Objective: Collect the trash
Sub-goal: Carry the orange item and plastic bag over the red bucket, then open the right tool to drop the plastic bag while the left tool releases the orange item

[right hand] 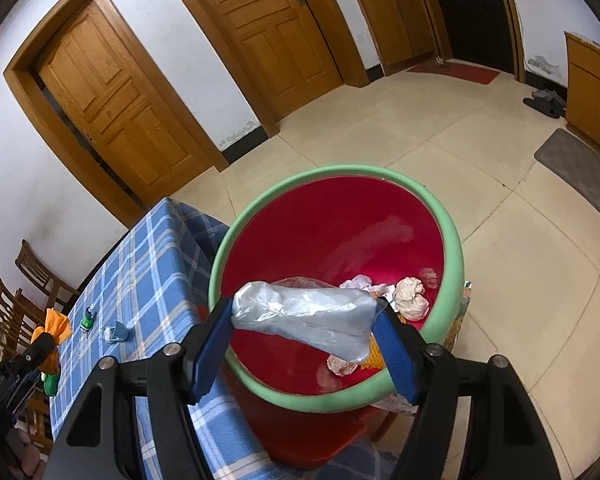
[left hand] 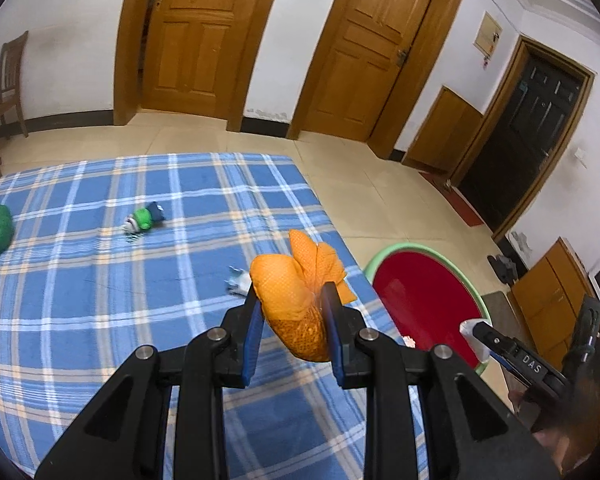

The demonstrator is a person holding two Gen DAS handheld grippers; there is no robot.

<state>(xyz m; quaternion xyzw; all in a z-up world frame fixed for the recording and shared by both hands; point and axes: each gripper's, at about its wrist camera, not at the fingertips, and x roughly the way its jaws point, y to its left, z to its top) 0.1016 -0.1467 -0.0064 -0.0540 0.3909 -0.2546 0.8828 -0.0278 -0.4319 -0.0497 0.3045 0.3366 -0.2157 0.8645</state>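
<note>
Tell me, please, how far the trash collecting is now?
Partly done: crumpled papers already lie in the red basin. In hand: the right gripper holds a clear plastic bag above the basin, and the left gripper holds an orange wrapper. Left on the checked cloth: the green scraps and a small pale wrapper.

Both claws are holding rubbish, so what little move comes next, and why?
Probably open the right gripper: its crumpled clear plastic wrapper hangs over the red green-rimmed basin, where crumpled paper already lies. The left gripper holds an orange net bag.
</note>
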